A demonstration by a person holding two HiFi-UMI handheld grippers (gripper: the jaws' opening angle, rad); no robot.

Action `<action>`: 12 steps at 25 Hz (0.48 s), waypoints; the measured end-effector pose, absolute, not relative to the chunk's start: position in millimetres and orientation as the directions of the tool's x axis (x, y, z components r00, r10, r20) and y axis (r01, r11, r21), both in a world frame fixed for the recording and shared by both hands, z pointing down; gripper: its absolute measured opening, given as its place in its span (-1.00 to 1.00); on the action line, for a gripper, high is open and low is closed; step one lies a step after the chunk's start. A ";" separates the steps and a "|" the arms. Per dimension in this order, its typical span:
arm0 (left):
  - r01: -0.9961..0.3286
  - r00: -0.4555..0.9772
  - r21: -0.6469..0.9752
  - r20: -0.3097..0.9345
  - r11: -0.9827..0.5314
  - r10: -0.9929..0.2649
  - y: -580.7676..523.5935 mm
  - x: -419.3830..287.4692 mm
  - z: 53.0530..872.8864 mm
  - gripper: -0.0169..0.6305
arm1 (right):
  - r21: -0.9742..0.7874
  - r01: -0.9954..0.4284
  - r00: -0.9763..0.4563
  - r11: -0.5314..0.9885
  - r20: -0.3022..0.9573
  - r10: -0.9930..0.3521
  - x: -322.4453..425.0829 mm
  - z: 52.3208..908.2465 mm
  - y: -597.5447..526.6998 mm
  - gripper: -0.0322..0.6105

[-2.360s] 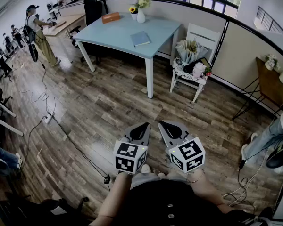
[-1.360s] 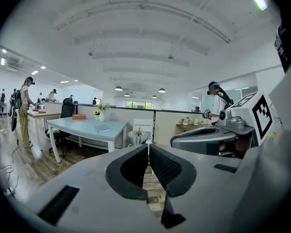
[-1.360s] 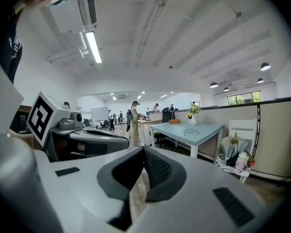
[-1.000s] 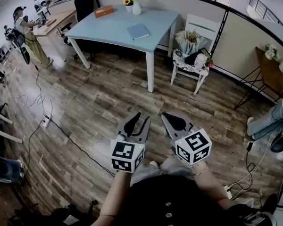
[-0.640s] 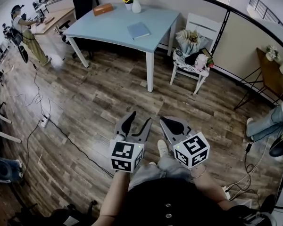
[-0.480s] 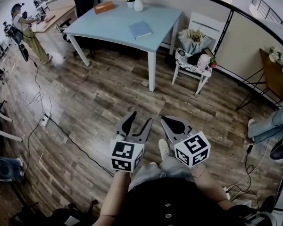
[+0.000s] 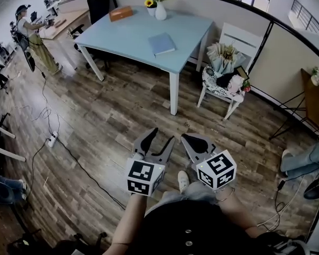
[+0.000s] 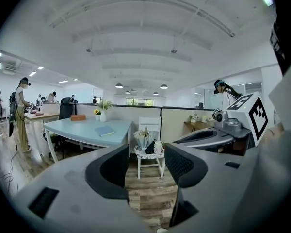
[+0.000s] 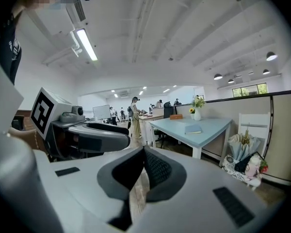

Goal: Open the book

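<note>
left hand-held gripper (image 7: pixel 161 136): jaws just opened wide, empty | right hand-held gripper (image 7: pixel 186 137): jaws together, empty | book (image 7: pixel 161 43): closed on table (image 7: pixel 122 33), well ahead

A light blue table (image 7: pixel 189 39) with white legs stands on a wooden plank floor (image 7: pixel 111 110). A closed blue book (image 7: pixel 161 43) lies flat near the table's middle, well apart from the other things. Along the far edge stand a white vase (image 7: pixel 160 10) of pale flowers, a smaller pot (image 7: pixel 149 7) with a sunflower just beside it, and a brown box (image 7: pixel 120 13) further left. A white power strip (image 7: pixel 52 139) lies on the floor.
</note>
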State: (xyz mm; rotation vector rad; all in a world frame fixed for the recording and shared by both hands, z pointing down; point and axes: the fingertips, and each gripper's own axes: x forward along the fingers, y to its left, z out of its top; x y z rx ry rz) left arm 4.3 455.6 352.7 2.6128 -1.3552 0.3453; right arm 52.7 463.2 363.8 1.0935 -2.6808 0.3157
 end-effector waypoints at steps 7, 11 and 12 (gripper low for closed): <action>-0.855 0.509 0.046 0.274 -0.517 -0.816 393.6 21.0 348.3 -0.30 | -0.087 -0.660 -0.734 0.746 0.286 -0.616 72.4 357.7 404.2 -0.88; -0.864 0.497 0.051 0.253 -0.501 -0.830 368.6 30.0 341.6 -0.30 | -0.082 -0.643 -0.747 0.762 0.288 -0.599 82.1 356.7 377.7 -0.88; -0.864 0.496 0.052 0.256 -0.501 -0.829 364.7 32.2 341.8 -0.30 | -0.086 -0.642 -0.748 0.762 0.288 -0.598 84.5 356.8 372.6 -0.88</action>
